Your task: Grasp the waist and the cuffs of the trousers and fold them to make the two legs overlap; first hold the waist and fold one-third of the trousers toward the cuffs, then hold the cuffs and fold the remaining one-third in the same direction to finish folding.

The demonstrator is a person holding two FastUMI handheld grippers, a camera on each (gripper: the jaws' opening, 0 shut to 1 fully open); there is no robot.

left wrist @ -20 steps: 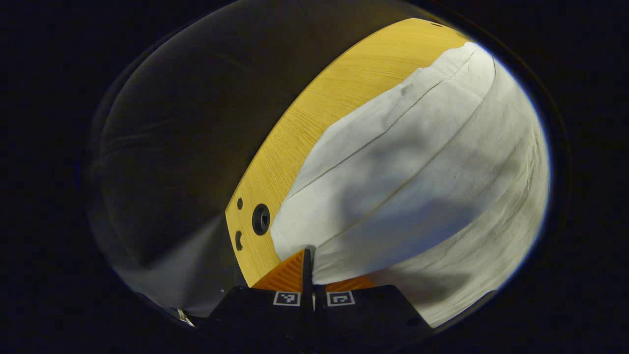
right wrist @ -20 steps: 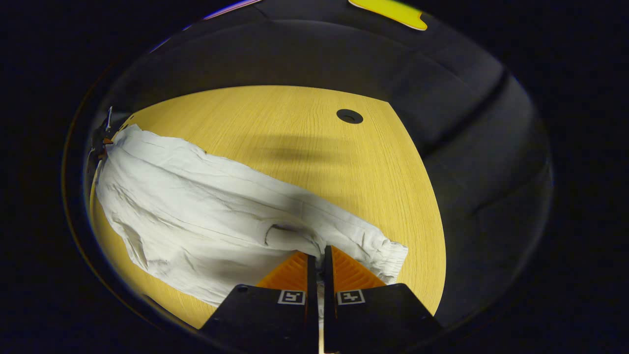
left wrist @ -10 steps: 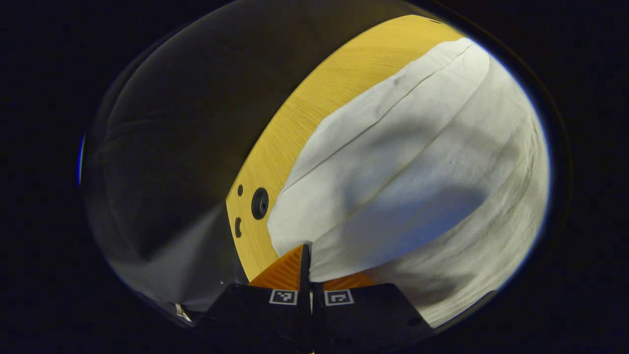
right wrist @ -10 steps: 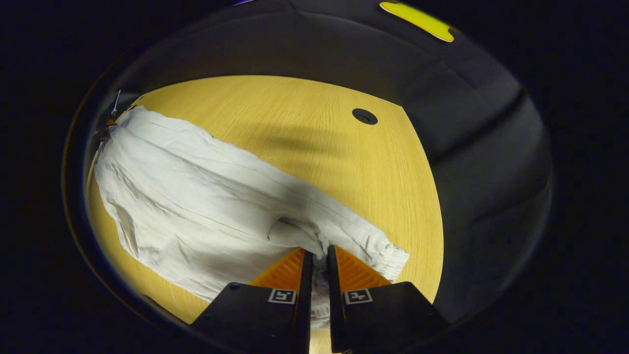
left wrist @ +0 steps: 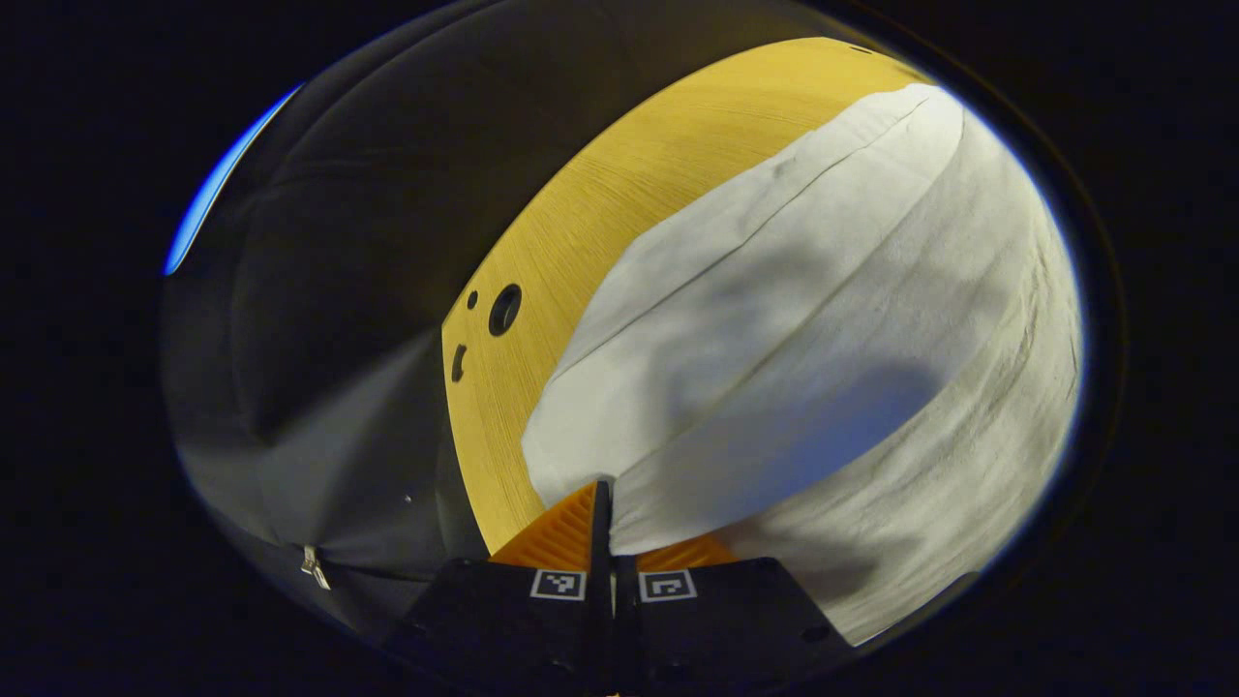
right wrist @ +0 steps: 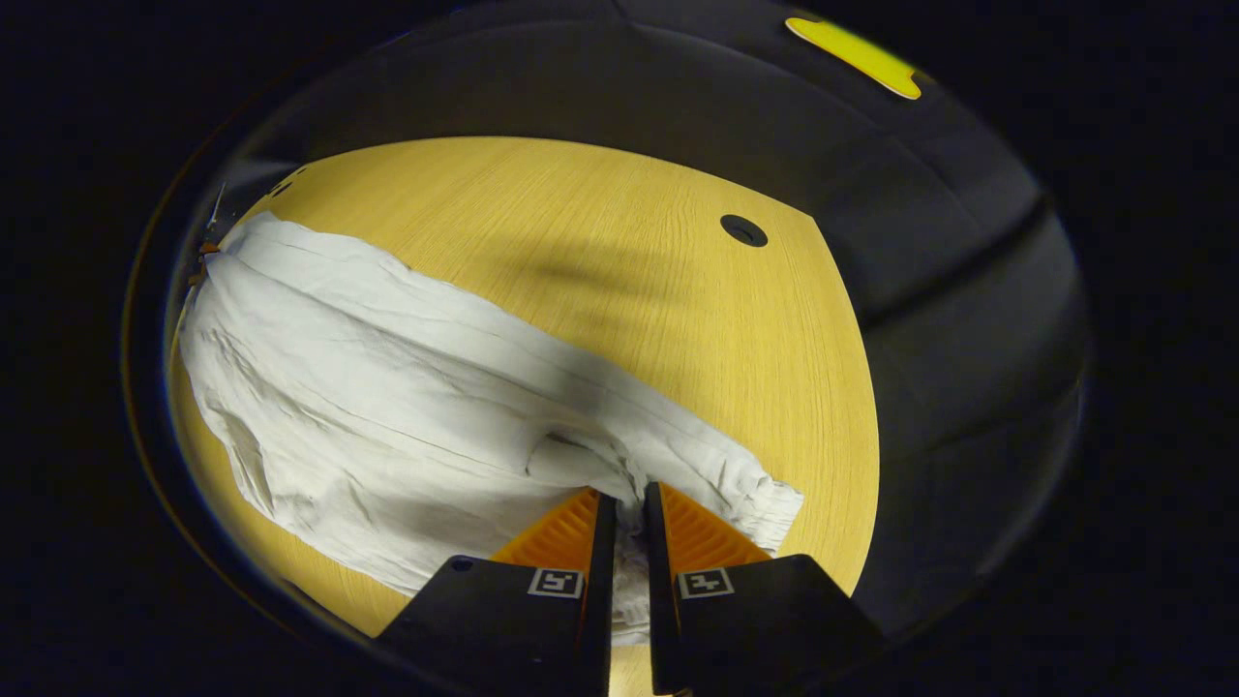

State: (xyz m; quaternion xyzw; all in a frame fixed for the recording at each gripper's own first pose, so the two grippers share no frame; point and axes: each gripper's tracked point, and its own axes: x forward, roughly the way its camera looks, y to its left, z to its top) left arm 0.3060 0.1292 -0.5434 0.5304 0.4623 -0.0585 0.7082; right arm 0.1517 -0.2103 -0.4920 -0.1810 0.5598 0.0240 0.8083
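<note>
One pair white trousers point(right wrist: 387, 416) lying flat on table point(right wrist: 600, 242). Two hand-held grippers: left hand-held gripper point(left wrist: 602, 513) clamped on cloth edge at near end; right hand-held gripper point(right wrist: 624, 523) clamped on gathered elastic end. Step judged: lengthwise fold, legs overlapping. Next move calls for lifting both ends together, keeping cloth taut.

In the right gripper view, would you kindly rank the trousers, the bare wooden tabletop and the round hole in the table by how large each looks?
1. Trousers and bare tabletop: look alike in area; the trousers are nearer the camera, so unranked.
2. Round hole: clearly smallest.
</note>
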